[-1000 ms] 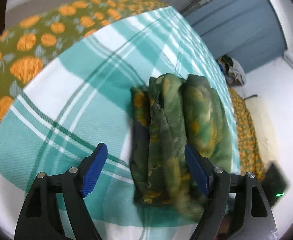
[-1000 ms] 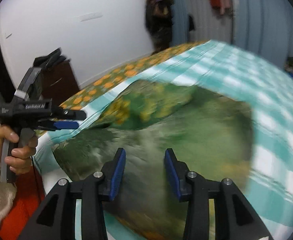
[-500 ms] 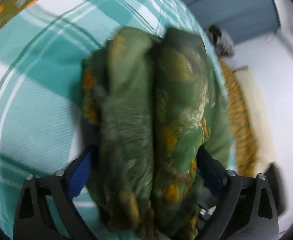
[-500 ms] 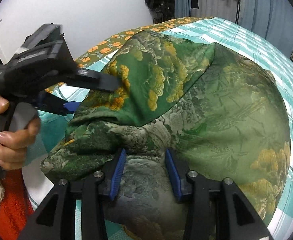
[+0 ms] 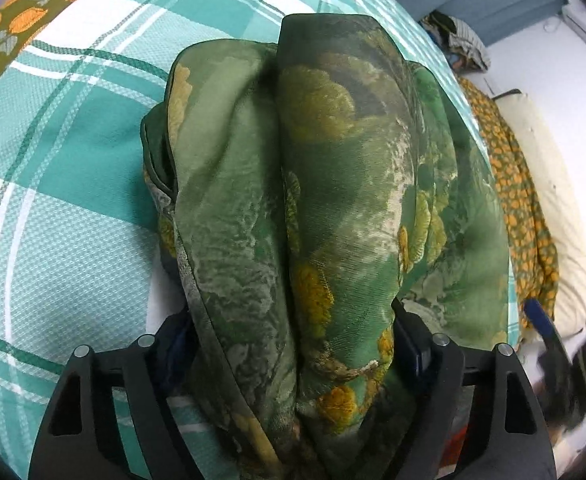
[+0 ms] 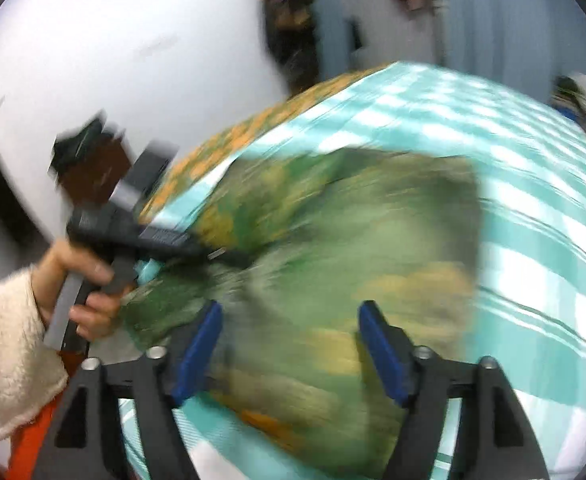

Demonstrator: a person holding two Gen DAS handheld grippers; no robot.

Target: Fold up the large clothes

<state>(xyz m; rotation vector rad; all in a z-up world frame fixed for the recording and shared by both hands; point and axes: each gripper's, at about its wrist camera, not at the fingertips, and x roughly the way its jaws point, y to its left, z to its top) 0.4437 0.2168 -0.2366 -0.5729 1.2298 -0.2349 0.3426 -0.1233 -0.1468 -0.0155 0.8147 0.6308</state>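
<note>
1. Green, yellow-flowered folded garment lies on a teal plaid bedspread.
2. Left gripper is clamped on its thick near edge.
3. Right gripper, fingers apart, hovers above; bare bedspread surrounds.

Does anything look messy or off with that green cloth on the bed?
Nothing looks damaged. The folded green cloth is bunched thickly between the left claw's fingers rather than lying flat; the right claw view is too blurred to judge.

Left tool clamps a thick bundle; right tool gapes (blurred).
</note>
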